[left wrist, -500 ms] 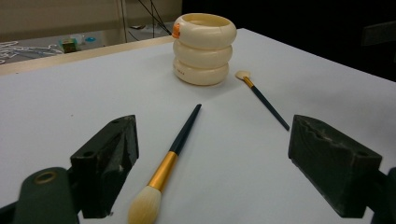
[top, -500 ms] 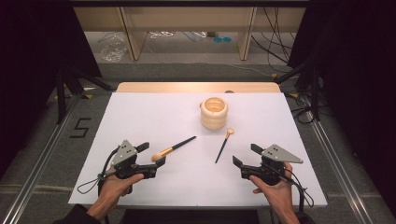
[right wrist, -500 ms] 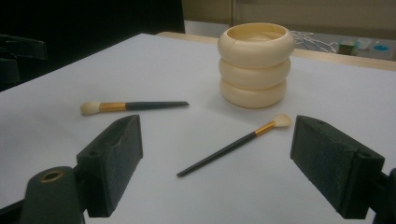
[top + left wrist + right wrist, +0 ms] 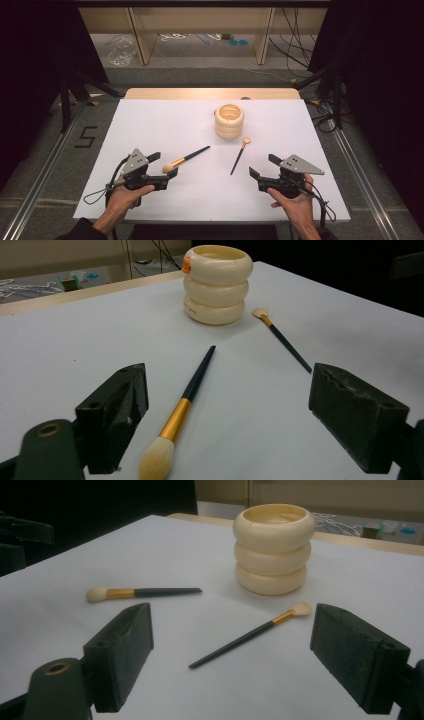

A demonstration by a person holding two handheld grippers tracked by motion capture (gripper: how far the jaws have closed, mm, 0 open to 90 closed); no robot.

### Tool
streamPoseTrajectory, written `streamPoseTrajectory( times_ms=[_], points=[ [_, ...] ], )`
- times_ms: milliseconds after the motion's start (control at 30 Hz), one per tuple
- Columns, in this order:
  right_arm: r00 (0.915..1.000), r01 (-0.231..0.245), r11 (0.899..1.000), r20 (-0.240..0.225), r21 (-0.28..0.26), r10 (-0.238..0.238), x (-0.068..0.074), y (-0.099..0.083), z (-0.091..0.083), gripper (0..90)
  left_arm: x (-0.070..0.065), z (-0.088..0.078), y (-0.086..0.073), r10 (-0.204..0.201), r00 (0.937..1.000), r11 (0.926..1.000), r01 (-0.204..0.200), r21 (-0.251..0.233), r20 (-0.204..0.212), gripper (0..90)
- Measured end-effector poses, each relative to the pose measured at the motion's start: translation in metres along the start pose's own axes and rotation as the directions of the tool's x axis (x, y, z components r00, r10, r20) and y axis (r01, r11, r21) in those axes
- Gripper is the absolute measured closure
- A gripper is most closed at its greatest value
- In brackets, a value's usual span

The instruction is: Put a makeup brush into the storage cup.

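A cream holder [image 4: 229, 121] made of three stacked rings stands upright on the white sheet, right of centre. A large brush [image 4: 186, 159] with a dark handle, gold ferrule and cream bristles lies in front of it to the left. My left gripper [image 4: 163, 165] is open, and the bristle end lies between its jaws, nearer the left jaw [image 4: 197, 382]. A thin, small brush [image 4: 239, 155] lies in front of the holder. My right gripper [image 4: 264, 166] is open just right of its handle end, and the brush [image 4: 240, 640] lies ahead between its jaws, untouched.
The white sheet [image 4: 165, 120] covers the table up to a wooden strip [image 4: 210, 93] along the far edge. Metal rails run along both sides. A "5" mark [image 4: 86, 136] is on the floor at the left. Shelving and cables stand behind.
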State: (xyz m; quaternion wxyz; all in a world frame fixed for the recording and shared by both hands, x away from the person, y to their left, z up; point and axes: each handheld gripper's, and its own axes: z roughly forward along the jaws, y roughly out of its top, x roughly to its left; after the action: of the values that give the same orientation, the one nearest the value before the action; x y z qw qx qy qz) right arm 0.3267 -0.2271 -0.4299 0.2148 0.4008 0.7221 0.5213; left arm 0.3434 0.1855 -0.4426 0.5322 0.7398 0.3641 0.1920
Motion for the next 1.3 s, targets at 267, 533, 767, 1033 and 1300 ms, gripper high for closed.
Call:
streamPoseTrajectory(
  times_ms=[267, 533, 767, 1033, 1300],
  points=[
    [0.9998, 0.019, 1.0, 0.002, 0.017, -0.019, 0.001, 0.001, -0.001, 18.4, 0.012, 0.006, 0.008, 0.013, 0.9998, 0.9978, -0.014, 0.065, 0.015, 16.0],
    [0.9996, 0.024, 0.999, -0.016, 0.031, -0.024, 0.001, 0.0, 0.001, 18.8, 0.025, 0.016, 0.017, -0.007, 0.9997, 0.9909, 0.004, 0.135, 0.022, 20.5],
    [0.9994, 0.028, 0.999, -0.022, 0.032, -0.027, 0.001, 0.0, 0.001, 19.5, 0.026, 0.032, 0.022, 0.028, 0.9982, 0.9749, -0.039, 0.219, 0.054, 21.9],
    [0.9994, 0.029, 0.999, -0.019, 0.043, -0.029, 0.001, 0.0, 0.001, 19.9, 0.03, 0.049, 0.031, 0.07, 0.9931, 0.9393, -0.097, 0.329, 0.094, 24.3],
    [0.9991, 0.032, 0.999, -0.028, 0.018, -0.032, 0.001, -0.001, 0.003, 20.0, 0.033, 0.069, 0.033, 0.093, 0.9881, 0.8956, -0.137, 0.423, 0.123, 28.8]
  ],
)
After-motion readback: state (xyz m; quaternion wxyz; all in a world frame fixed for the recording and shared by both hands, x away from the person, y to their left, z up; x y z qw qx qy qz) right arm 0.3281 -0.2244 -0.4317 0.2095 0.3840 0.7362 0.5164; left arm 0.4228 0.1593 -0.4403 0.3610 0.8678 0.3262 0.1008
